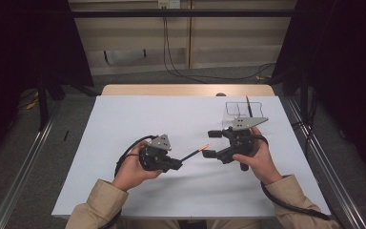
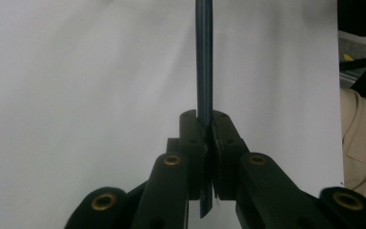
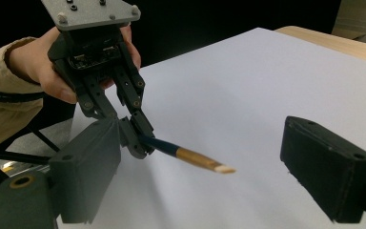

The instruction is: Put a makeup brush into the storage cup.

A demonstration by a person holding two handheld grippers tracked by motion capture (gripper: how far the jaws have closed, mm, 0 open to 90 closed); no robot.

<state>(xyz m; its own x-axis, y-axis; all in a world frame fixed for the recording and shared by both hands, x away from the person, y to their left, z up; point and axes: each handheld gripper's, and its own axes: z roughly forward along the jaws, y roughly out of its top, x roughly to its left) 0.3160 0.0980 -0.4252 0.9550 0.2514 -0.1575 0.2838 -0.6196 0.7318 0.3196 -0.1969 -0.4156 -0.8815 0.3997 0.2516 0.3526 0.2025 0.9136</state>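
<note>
Item: pencil, dark blue shaft with a tan, bare-wood end. Location: over the middle of the white table, off the surface, pointing right and slightly far.

Left gripper: jaws closed tight on the pencil's near end; the shaft runs straight out between them in the left gripper view.

Right gripper: jaws spread wide, nothing between the pads; the tan end of the pencil sits in the gap between them without touching either.

Also present: clear holder at the far right of the table, one dark pencil already standing in it.

Step in hand, as judged: a hand-over of the pencil from left to right, likely bound for the holder.

Next move calls for: right jaws closing squarely on the tan end, the left letting go only once that grip is firm.
</note>
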